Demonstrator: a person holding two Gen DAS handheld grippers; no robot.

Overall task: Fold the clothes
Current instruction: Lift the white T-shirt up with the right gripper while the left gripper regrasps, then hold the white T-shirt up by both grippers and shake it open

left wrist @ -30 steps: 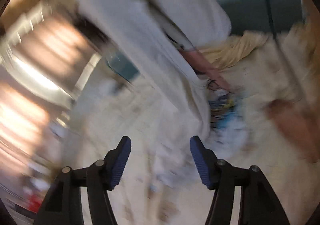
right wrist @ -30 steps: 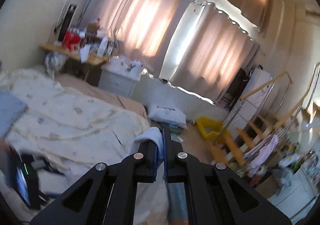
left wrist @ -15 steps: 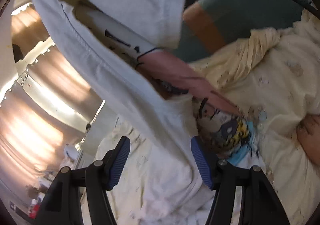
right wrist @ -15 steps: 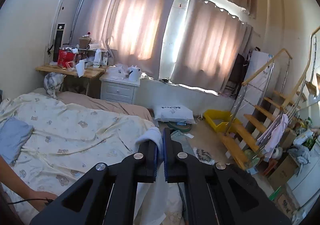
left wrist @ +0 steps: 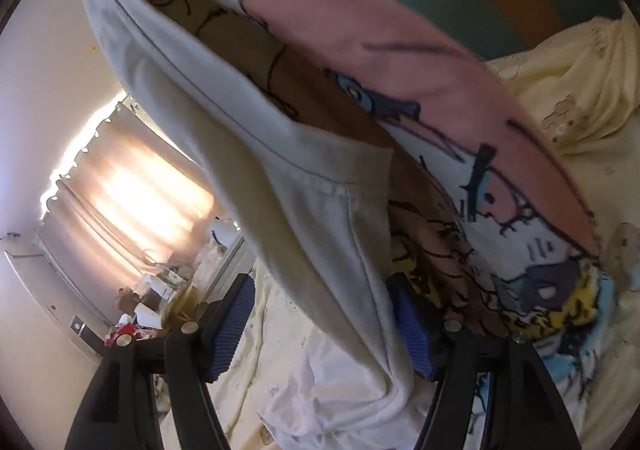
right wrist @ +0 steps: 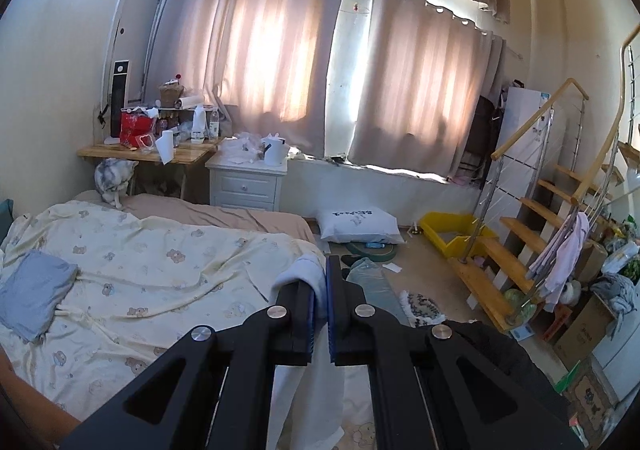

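A white T-shirt (left wrist: 304, 186) with a pink, blue and yellow cartoon print (left wrist: 532, 270) hangs close in front of the left wrist camera, above the bed. My left gripper (left wrist: 322, 330) is open, and a hanging edge of the shirt runs down between its blue pads (left wrist: 412, 334). In the right wrist view my right gripper (right wrist: 319, 286) is shut on a bunch of white shirt fabric (right wrist: 304, 270), which sticks out above the pads and trails down below them.
The bed has a pale yellow bear-print sheet (right wrist: 160, 262), with a folded blue-grey garment (right wrist: 34, 290) at its left. A cat (right wrist: 114, 178) sits at the bed's far corner, near a desk (right wrist: 140, 150) and white nightstand (right wrist: 248, 182). Wooden stairs (right wrist: 540, 218) and floor clutter lie right.
The left gripper has moved in close to the hanging shirt, whose edge now lies between its open fingers. The right gripper stays shut on the fabric, and its view has levelled.
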